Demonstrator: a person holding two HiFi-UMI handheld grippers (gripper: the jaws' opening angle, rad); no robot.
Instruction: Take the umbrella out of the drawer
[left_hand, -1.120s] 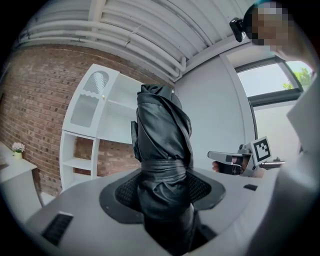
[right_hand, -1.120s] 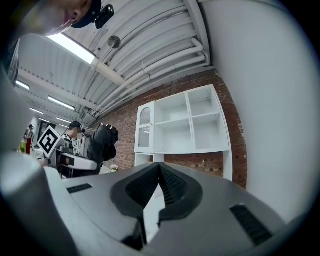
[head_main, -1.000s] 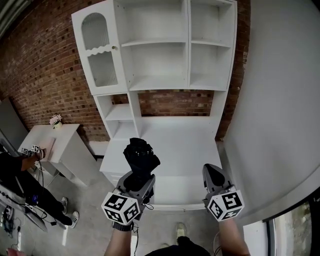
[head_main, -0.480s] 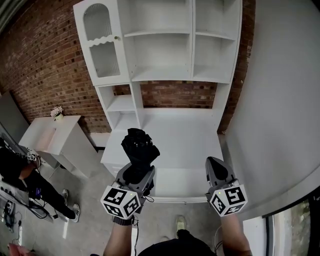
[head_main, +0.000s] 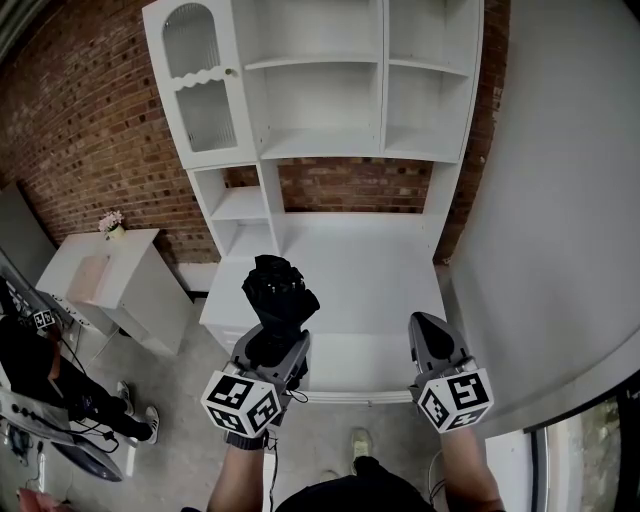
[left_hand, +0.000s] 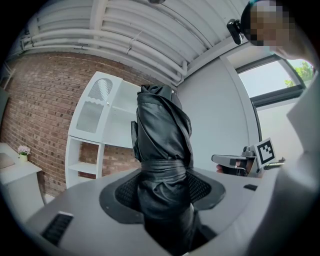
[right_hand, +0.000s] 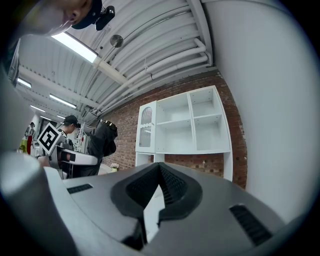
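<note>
The folded black umbrella (left_hand: 162, 145) is held upright and pinched between the jaws of the left gripper (left_hand: 162, 187). Its wrap strap is seen only in the left gripper view, while the head view places the umbrella (head_main: 280, 298) over the front left of the white cabinet's (head_main: 330, 100) counter (head_main: 360, 270). The right gripper (head_main: 428, 335) is held level beside it, and its jaws are shown pressed together at the tips only in the right gripper view (right_hand: 159, 167).

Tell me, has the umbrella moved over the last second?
No. The umbrella stays over the left part of the white counter; only the camera view shifted.
</note>
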